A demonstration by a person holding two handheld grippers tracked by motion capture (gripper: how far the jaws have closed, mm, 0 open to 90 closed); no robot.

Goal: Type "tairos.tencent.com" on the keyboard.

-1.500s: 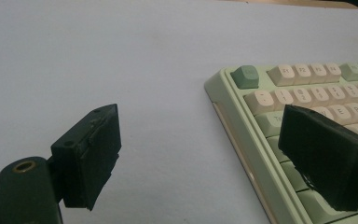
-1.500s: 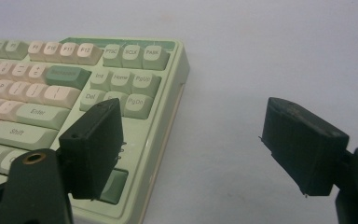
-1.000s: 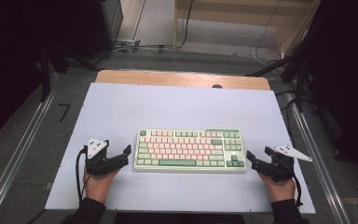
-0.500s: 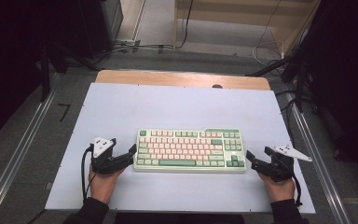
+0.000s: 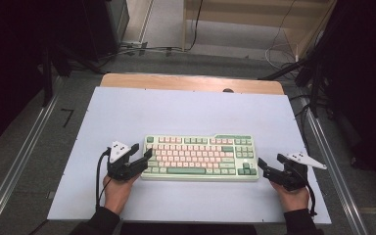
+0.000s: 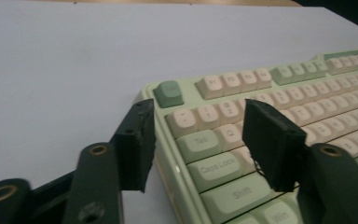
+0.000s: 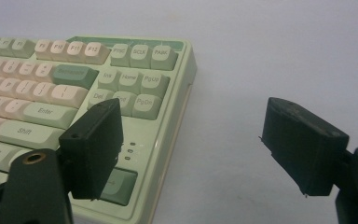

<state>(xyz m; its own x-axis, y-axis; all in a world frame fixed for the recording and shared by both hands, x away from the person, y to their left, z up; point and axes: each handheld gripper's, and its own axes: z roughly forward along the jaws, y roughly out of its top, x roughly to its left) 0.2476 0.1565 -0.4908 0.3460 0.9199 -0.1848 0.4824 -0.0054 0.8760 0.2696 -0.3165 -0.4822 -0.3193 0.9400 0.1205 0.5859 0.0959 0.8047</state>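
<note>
The left gripper (image 5: 145, 155) sits at the left end of the keyboard (image 5: 200, 157), jaws spread and straddling that end: in the left gripper view one jaw lies outside the case edge, the other over the keys near Tab and Caps Lock. The right gripper (image 5: 263, 166) rests just off the keyboard's right end, jaws spread and holding nothing; in the right gripper view one jaw hangs over the keyboard's lower right corner, the other over bare worktop (image 5: 191, 110). The keyboard, green and cream, lies flat near the front middle of the pale worktop.
</note>
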